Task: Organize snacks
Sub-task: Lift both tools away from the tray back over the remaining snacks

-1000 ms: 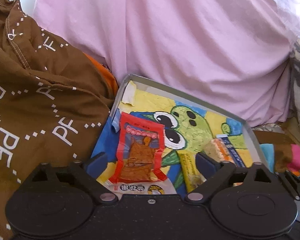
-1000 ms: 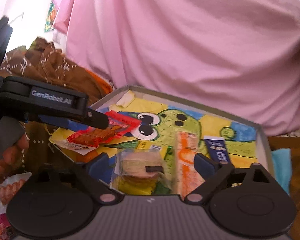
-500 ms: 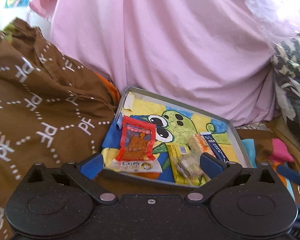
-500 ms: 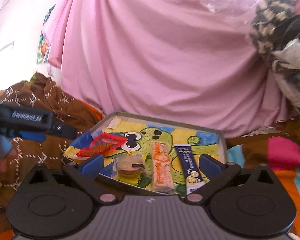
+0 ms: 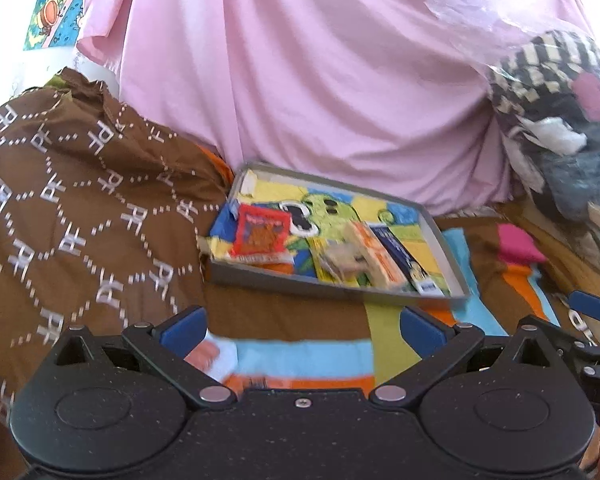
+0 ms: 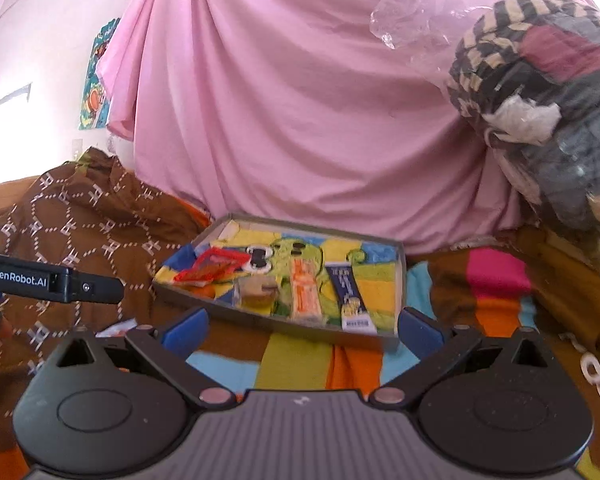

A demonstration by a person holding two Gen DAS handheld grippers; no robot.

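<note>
A shallow grey tray (image 5: 300, 280) with a cartoon-frog lining lies on the striped cloth. It holds a red snack packet (image 5: 260, 236), a clear-wrapped cookie (image 5: 340, 264), an orange packet (image 5: 376, 256) and a dark blue stick pack (image 5: 404, 260). In the right wrist view the tray (image 6: 260, 320) shows the same row: red packet (image 6: 212, 266), cookie (image 6: 256, 290), orange packet (image 6: 306, 290), blue stick (image 6: 350, 292). My left gripper (image 5: 304, 328) is open and empty, short of the tray's near rim. My right gripper (image 6: 300, 328) is open and empty too, just before the tray.
A brown patterned cloth (image 5: 80, 220) is heaped left of the tray, and a pink sheet (image 5: 320, 80) hangs behind it. Bagged clothes (image 6: 540, 100) are piled at the right. A small white-and-pink packet (image 5: 216, 356) lies on the cloth by the left finger.
Both grippers have drawn back and up from the tray, which now looks smaller and farther off. The red packet and cookie stay in the tray.
</note>
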